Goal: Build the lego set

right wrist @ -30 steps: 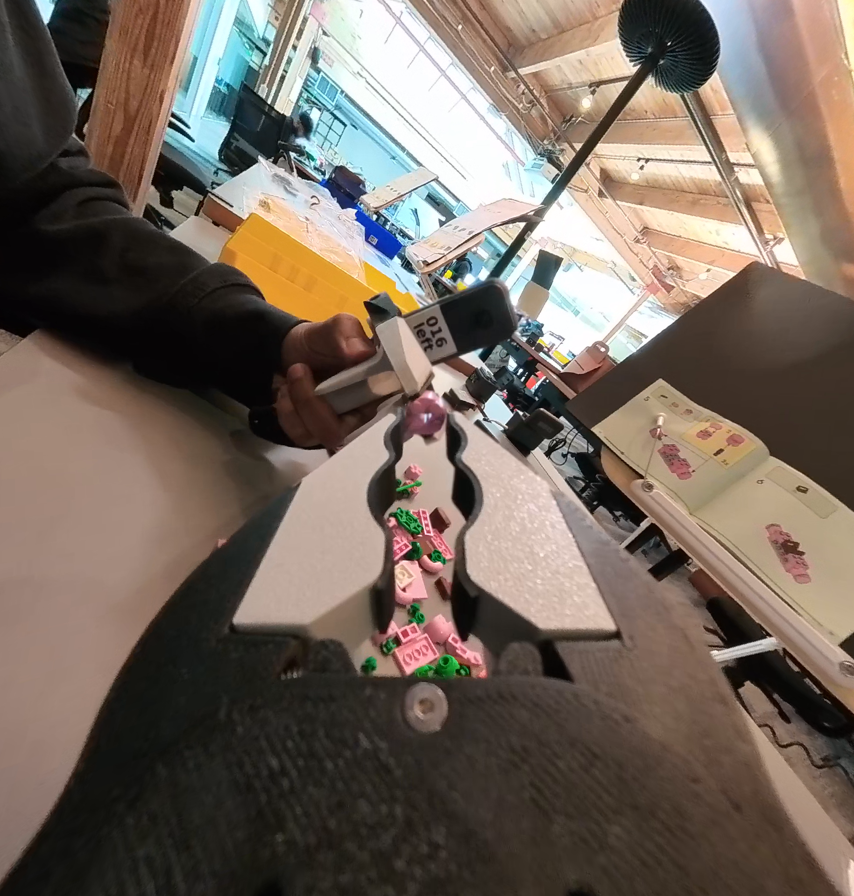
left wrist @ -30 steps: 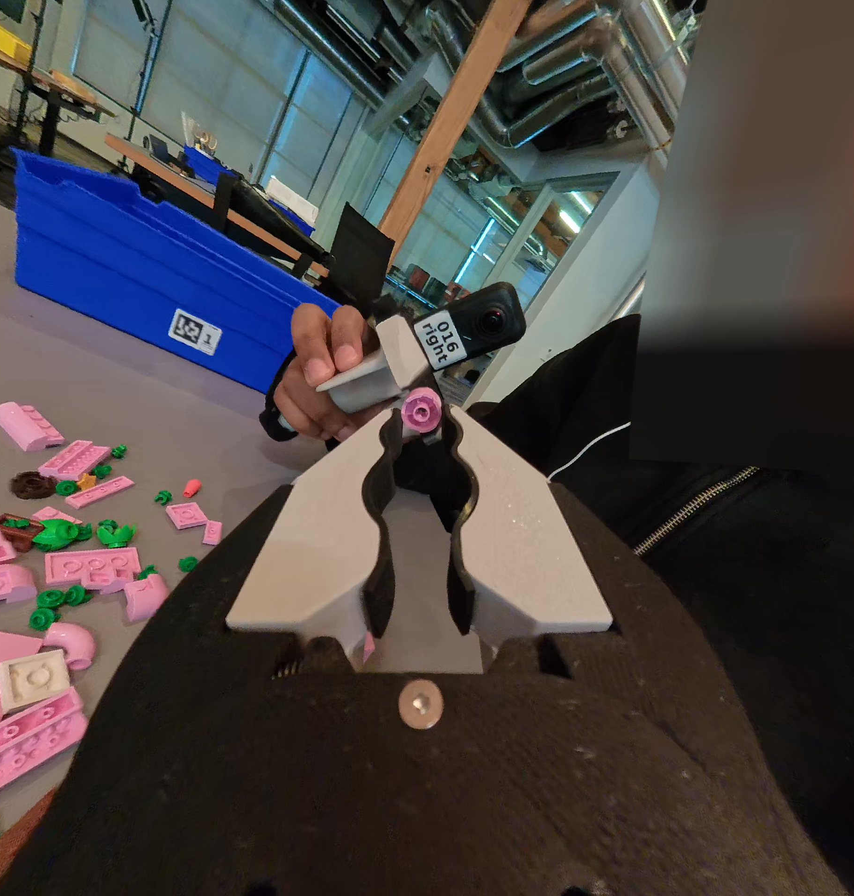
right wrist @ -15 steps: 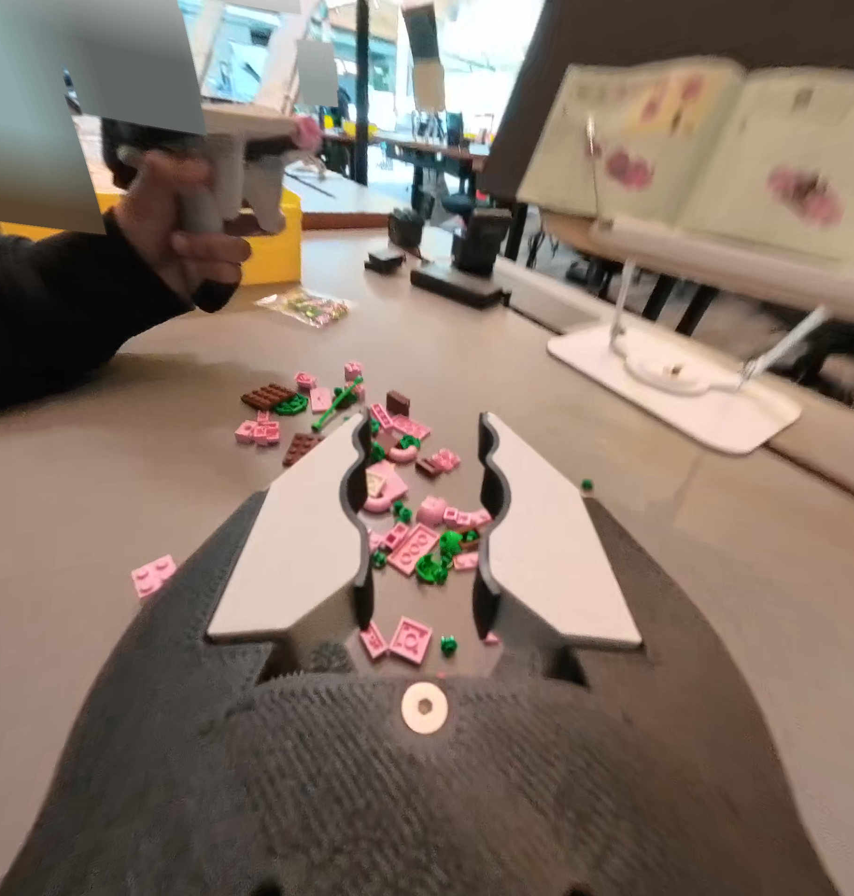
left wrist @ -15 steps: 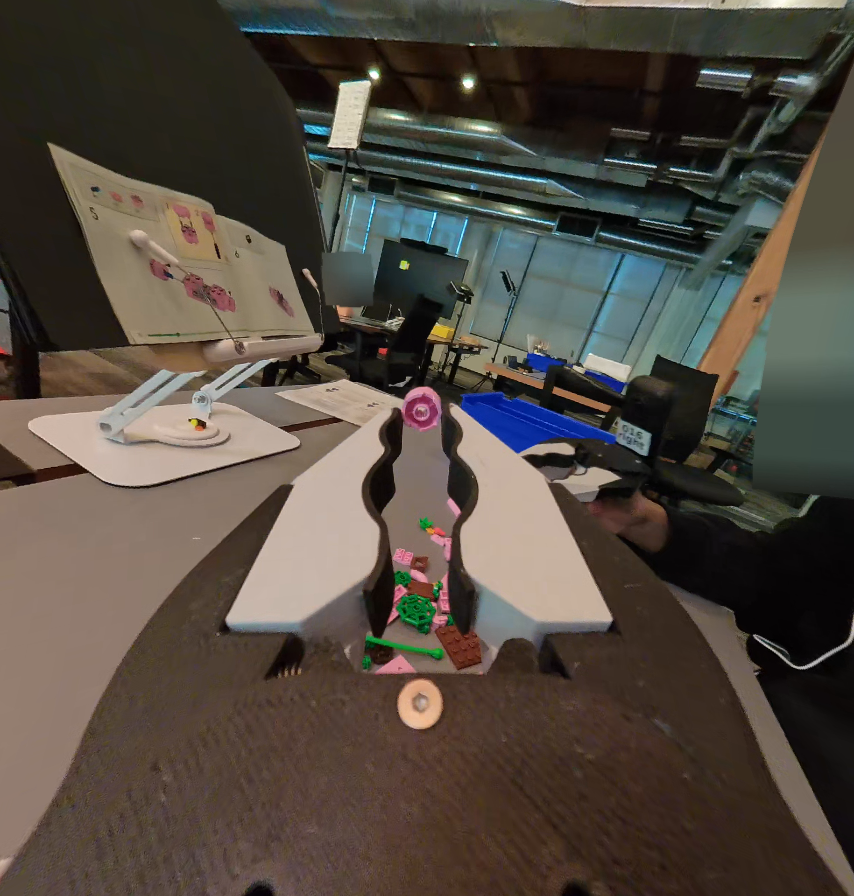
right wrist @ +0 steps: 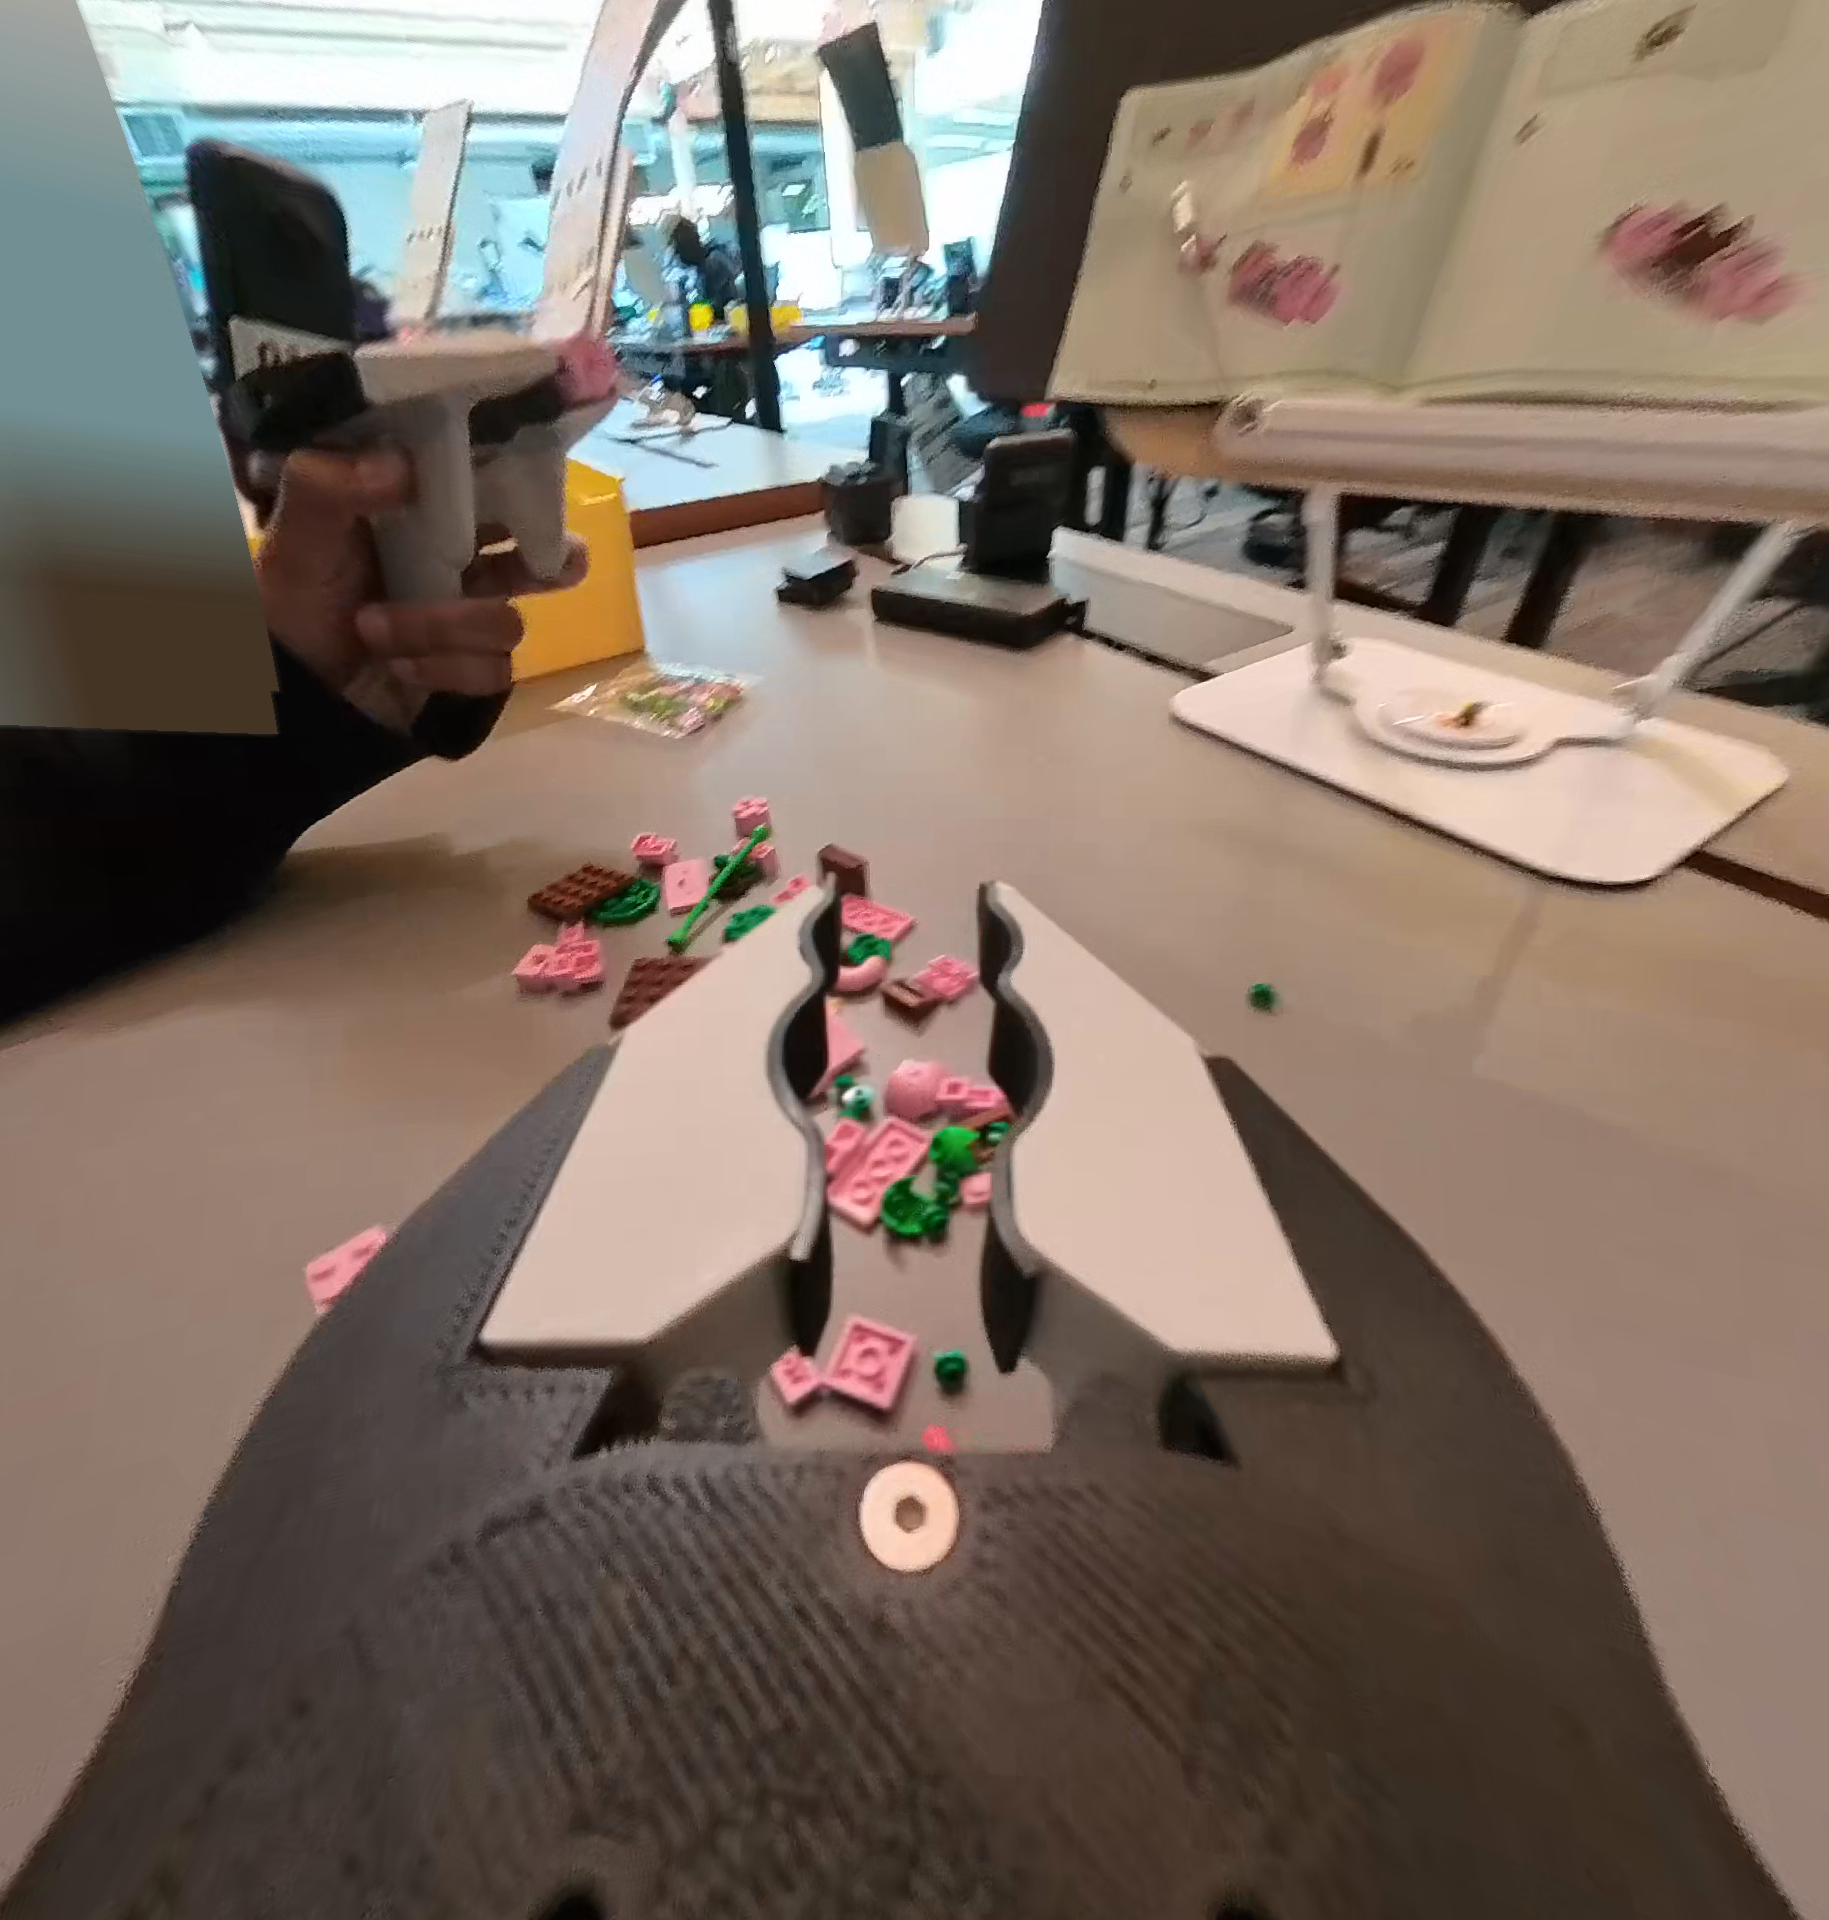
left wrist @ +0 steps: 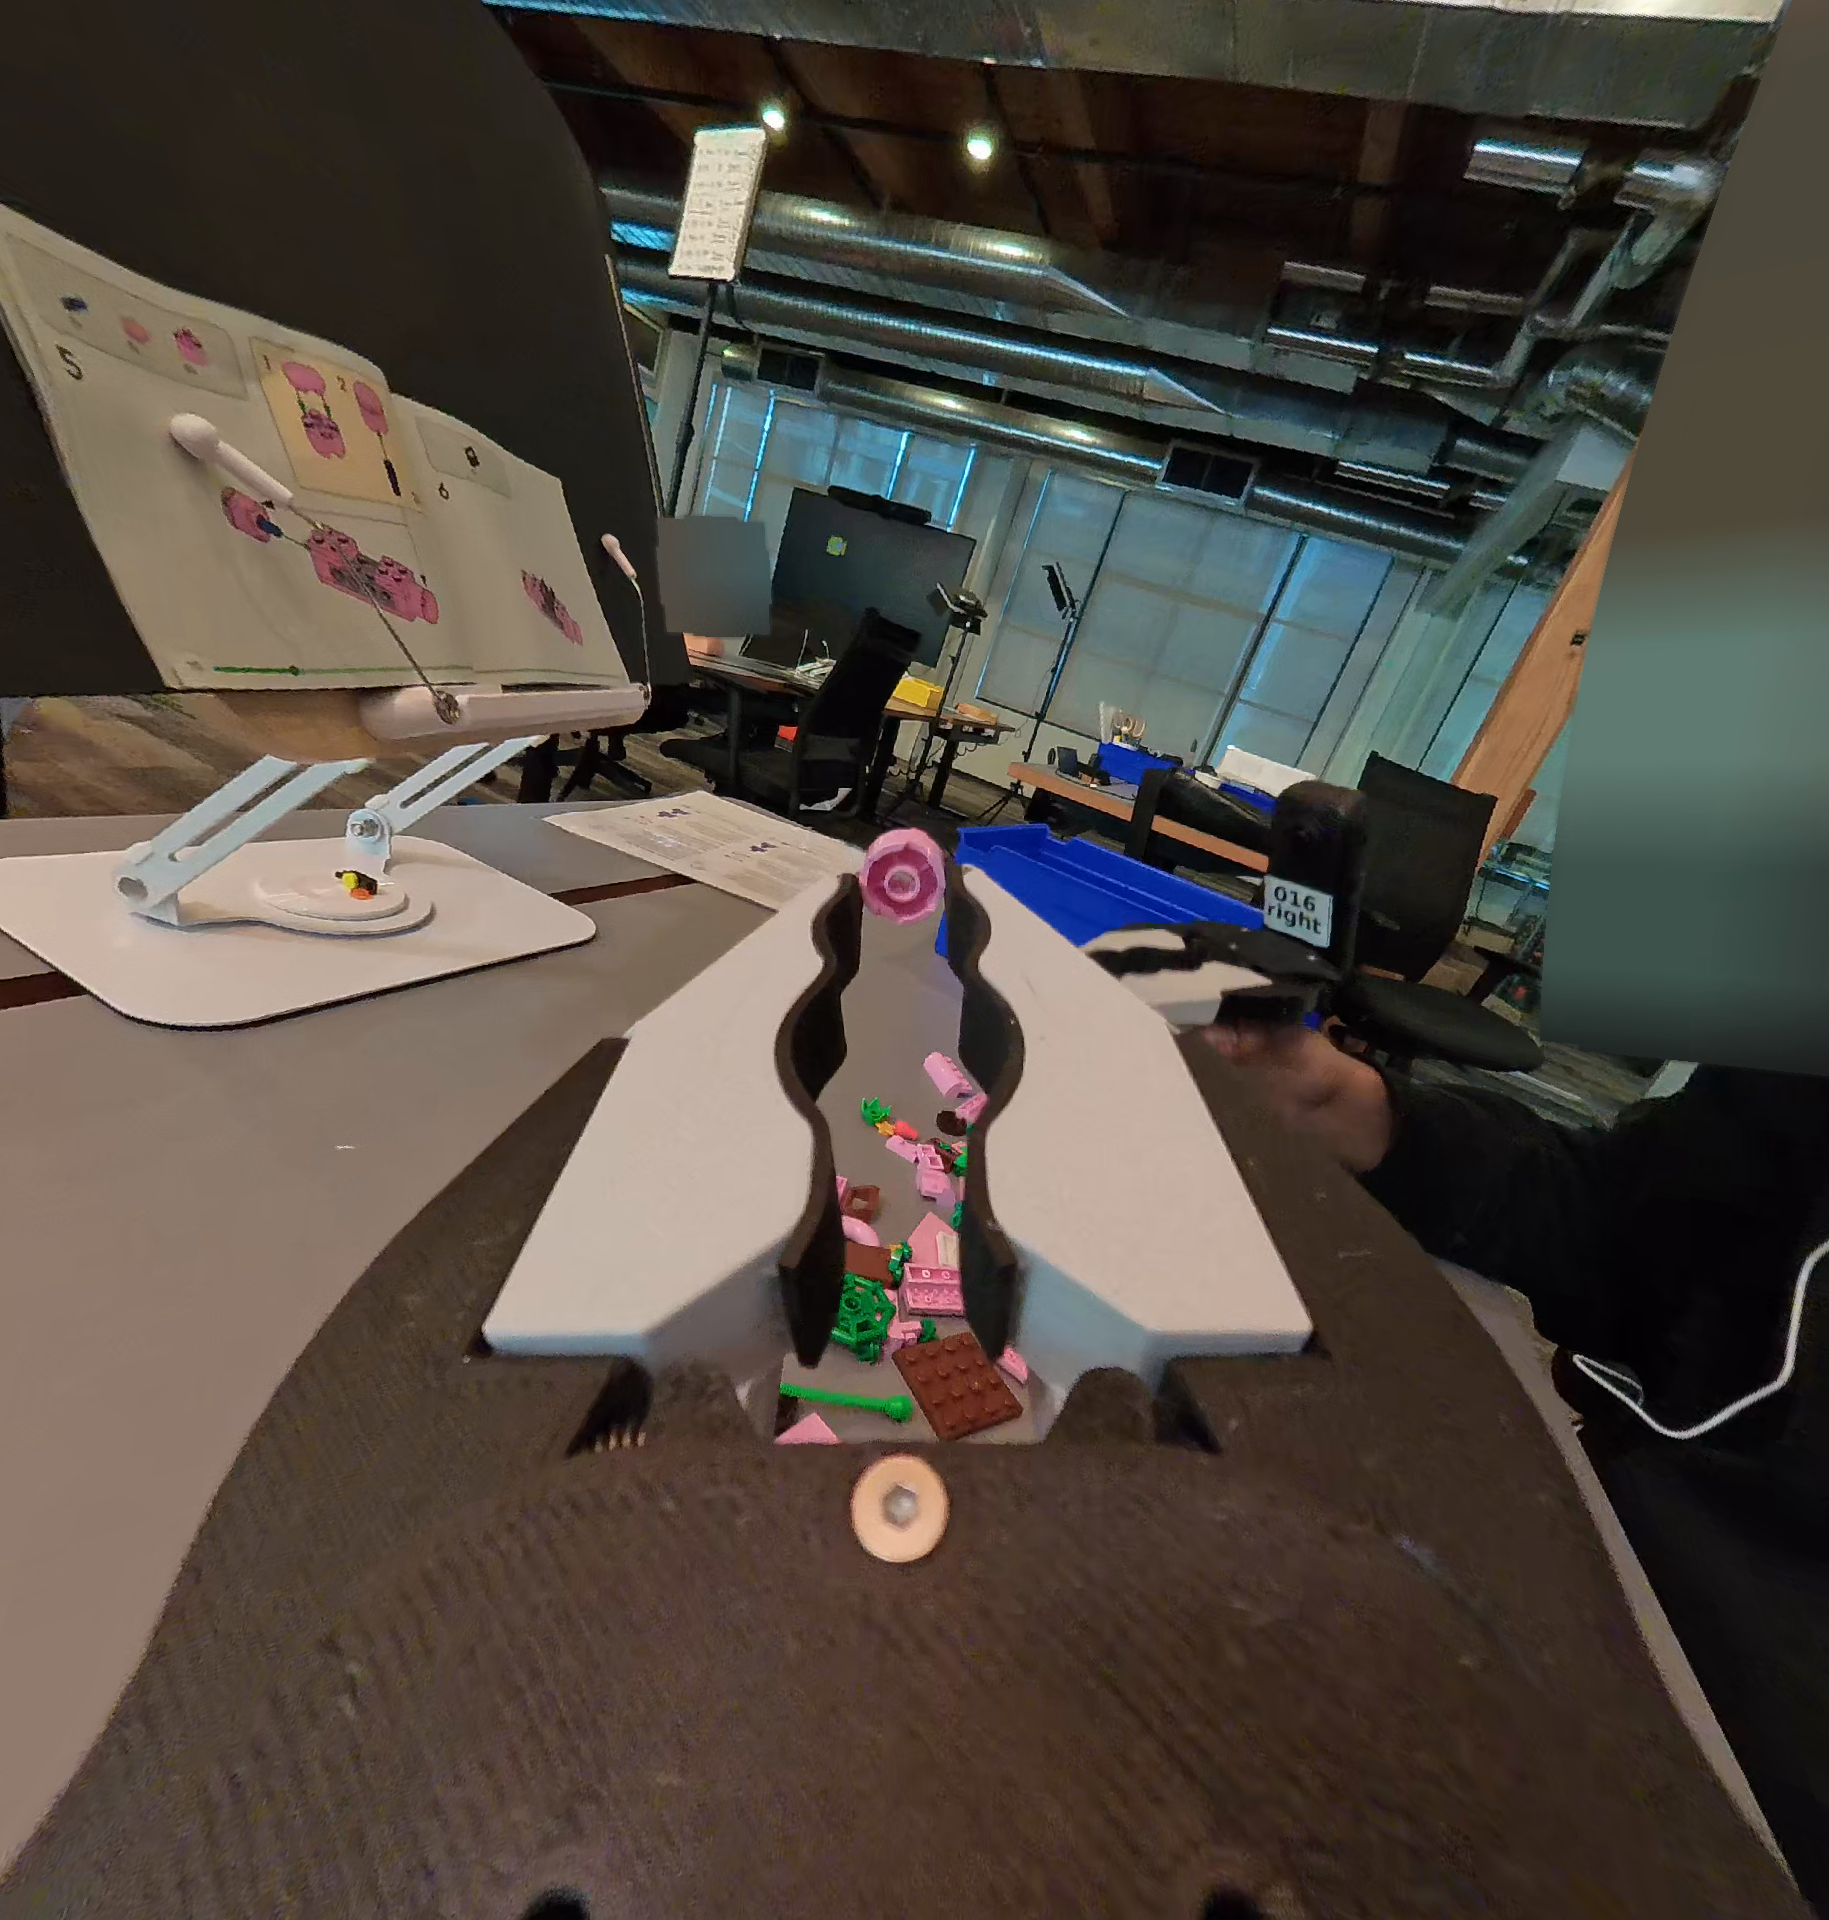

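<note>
My left gripper is shut on a small round pink lego piece and holds it in the air above the table. It also shows at the upper left of the right wrist view, held by a hand. My right gripper is open and empty, low over a scatter of pink, green and brown lego pieces on the grey table. The same pieces show between the fingers in the left wrist view. The right gripper shows at the right of the left wrist view.
An open instruction booklet rests on a white stand at the back; it also shows in the right wrist view. A blue bin, a paper sheet, a yellow bin and a clear bag of parts lie farther off. My right fingertips sit around 20 centimetres from my left ones.
The two grippers, joined at the pink piece a second ago, have separated. The right gripper opened and swung down over the pile. The left gripper kept the pink piece and turned toward the booklet.
</note>
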Available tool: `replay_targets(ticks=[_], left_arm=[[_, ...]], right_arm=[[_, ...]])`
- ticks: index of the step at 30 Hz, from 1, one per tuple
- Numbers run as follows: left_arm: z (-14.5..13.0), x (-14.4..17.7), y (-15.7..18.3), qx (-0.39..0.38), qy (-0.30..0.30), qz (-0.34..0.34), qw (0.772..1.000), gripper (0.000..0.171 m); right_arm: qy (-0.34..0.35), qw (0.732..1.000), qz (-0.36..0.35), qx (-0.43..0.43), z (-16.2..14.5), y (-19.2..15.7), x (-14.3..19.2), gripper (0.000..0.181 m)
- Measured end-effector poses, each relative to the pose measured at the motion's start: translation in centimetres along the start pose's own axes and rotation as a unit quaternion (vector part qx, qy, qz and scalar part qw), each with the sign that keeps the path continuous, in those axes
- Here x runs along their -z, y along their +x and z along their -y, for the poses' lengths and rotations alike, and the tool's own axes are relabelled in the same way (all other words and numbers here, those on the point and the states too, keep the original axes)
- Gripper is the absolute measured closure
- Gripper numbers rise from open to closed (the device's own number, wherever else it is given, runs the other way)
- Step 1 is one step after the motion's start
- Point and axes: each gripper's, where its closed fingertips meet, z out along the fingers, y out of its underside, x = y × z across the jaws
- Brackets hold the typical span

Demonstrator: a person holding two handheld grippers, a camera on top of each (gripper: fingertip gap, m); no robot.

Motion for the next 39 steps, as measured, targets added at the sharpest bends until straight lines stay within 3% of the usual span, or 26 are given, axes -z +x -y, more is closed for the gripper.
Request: replay_targets(ticks=[6,9,12,18,27,34,37,39], left_arm=[[-1.5,-1.1,1.0,-0.013,-0.028,-0.013,0.999,0.157],[-2.4,-1.7,1.4,-0.008,-0.039,-0.024,0.999,0.157],[-3.2,-2.2,1.7,-0.005,-0.051,-0.031,0.998,0.157],[-4.1,-2.6,2.0,-0.01,-0.064,-0.033,0.997,0.157],[-4.3,-2.8,2.6,-0.037,-0.066,-0.039,0.996,0.157],[-4.3,-2.8,2.7,-0.056,-0.062,-0.036,0.996,0.157],[-3.9,-2.7,2.9,-0.052,-0.051,-0.038,0.997,0.157],[-3.7,-2.7,3.1,-0.057,-0.045,-0.039,0.997,0.157]], right_arm=[[0.065,0.997,-0.047,-0.018,2.6,2.8,2.0,0.165],[0.119,0.991,-0.062,0.002,4.6,3.0,3.3,0.181],[0.179,0.98,-0.078,0.034,6.7,2.7,4.9,0.181],[0.181,0.978,-0.083,0.067,7.2,2.2,5.2,0.181],[0.183,0.982,-0.046,0.023,7.6,1.3,5.1,0.181],[0.125,0.99,-0.064,0.014,4.7,3.3,3.8,0.181],[0.056,0.998,-0.029,-0.028,2.0,3.0,2.3,0.18],[-0.015,0.998,-0.002,-0.065,-0.5,2.4,1.1,0.166]])
